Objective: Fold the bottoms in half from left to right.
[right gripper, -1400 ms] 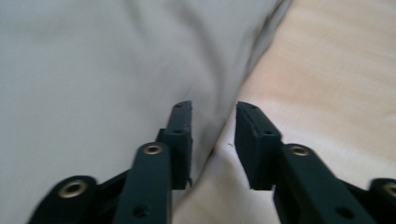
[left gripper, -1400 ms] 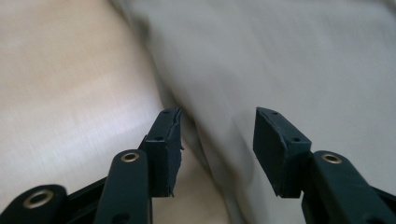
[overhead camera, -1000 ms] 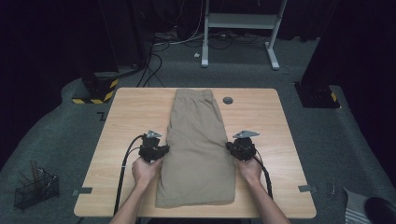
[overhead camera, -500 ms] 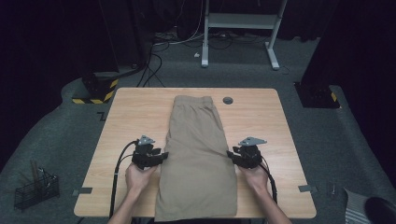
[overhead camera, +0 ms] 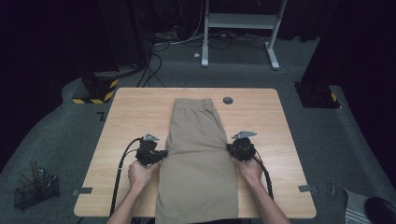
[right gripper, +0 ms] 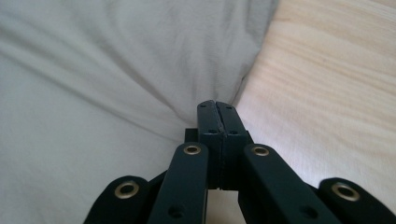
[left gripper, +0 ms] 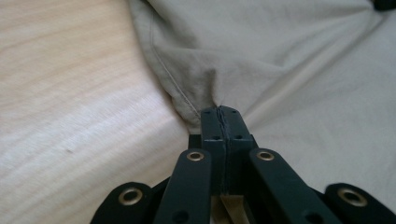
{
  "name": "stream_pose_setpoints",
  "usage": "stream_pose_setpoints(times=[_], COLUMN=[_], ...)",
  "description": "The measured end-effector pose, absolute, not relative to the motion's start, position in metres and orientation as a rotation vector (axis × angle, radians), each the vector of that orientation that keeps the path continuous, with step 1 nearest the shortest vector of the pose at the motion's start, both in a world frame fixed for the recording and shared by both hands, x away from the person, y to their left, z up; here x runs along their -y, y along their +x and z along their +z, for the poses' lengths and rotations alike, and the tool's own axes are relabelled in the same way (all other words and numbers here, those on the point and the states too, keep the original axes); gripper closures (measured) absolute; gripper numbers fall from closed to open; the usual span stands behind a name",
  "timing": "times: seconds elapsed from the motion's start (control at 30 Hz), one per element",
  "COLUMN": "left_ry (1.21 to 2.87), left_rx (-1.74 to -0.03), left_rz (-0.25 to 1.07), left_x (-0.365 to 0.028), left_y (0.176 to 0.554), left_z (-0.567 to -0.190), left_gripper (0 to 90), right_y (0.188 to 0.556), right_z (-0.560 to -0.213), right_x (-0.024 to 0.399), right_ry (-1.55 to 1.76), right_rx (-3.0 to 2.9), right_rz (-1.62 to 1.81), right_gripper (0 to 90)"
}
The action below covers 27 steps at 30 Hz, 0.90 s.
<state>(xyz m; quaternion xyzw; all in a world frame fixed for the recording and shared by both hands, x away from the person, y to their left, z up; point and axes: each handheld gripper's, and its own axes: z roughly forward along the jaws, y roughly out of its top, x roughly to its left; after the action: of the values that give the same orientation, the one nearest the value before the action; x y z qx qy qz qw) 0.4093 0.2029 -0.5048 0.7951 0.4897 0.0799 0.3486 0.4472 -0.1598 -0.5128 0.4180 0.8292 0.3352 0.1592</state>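
Observation:
A pair of khaki shorts lies lengthwise down the middle of the wooden table, waistband at the far end, hem hanging over the near edge. My left gripper pinches the left side seam of the shorts; its jaws are pressed together on a fold of cloth. My right gripper is shut on the right edge of the shorts, jaws closed on the fabric. Both grips sit about halfway along the garment.
A small dark round grommet sits in the table near the far right of the waistband. Bare wood lies either side of the shorts. A wire basket stands on the floor at the left; a desk frame is beyond.
Both grippers have drawn toward the near edge, dragging the shorts with them, so the hem now overhangs the table's front.

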Motion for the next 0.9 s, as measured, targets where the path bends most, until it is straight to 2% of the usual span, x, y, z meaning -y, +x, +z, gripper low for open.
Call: stream_pose_setpoints(times=[0.03, 0.1, 0.2, 0.27, 0.37, 0.43, 0.53, 0.57, 0.6, 0.67, 0.8, 0.83, 0.87, 0.9], left_ry=[2.071, 2.052, 1.987, 1.975, 1.996, 2.024, 2.094, 2.114, 2.100, 2.069, 2.121, 2.112, 2.100, 2.097], left_rx=[-1.263, -1.259, -1.256, -1.243, -1.269, -1.289, -1.269, -1.253, -1.251, -1.280, -1.252, -1.248, -1.247, -1.234], left_rz=[0.220, 0.258, 0.266, 0.273, 0.303, 0.310, 0.317, 0.355, 0.400, 0.396, 0.383, 0.375, 0.370, 0.391], left_x=[-0.202, -0.203, -0.202, -0.197, -0.185, -0.179, -0.171, -0.170, -0.170, -0.165, -0.146, -0.145, -0.145, -0.146], left_y=[0.407, 0.406, 0.415, 0.427, 0.447, 0.457, 0.467, 0.469, 0.471, 0.485, 0.504, 0.502, 0.498, 0.491], left_z=[-0.503, -0.498, -0.488, -0.483, -0.485, -0.490, -0.499, -0.500, -0.499, -0.497, -0.497, -0.497, -0.496, -0.494], left_gripper=[88.9, 78.6, 55.7, 51.3, 52.2, 58.2, 81.6, 89.3, 90.0, 90.0, 89.1, 83.5, 68.1, 60.2], right_y=[0.444, 0.434, 0.432, 0.438, 0.449, 0.457, 0.464, 0.464, 0.464, 0.465, 0.471, 0.472, 0.472, 0.469], right_z=[-0.512, -0.510, -0.505, -0.501, -0.501, -0.505, -0.513, -0.513, -0.512, -0.511, -0.513, -0.512, -0.511, -0.509], right_x=[0.161, 0.165, 0.171, 0.172, 0.163, 0.157, 0.147, 0.147, 0.149, 0.154, 0.163, 0.168, 0.172, 0.176], right_ry=[1.178, 1.169, 1.197, 1.223, 1.236, 1.256, 1.235, 1.210, 1.207, 1.207, 1.273, 1.303, 1.321, 1.336], right_rx=[-2.375, -2.384, -2.346, -2.320, -2.305, -2.313, -2.348, -2.342, -2.344, -2.339, -2.283, -2.272, -2.249, -2.230], right_rz=[0.950, 0.953, 0.988, 1.022, 1.018, 1.009, 0.961, 0.950, 0.951, 0.954, 0.918, 0.924, 0.919, 0.920], right_gripper=[90.0, 89.0, 74.6, 66.9, 64.8, 67.3, 85.9, 89.2, 90.0, 90.0, 87.9, 81.0, 71.5, 67.7])
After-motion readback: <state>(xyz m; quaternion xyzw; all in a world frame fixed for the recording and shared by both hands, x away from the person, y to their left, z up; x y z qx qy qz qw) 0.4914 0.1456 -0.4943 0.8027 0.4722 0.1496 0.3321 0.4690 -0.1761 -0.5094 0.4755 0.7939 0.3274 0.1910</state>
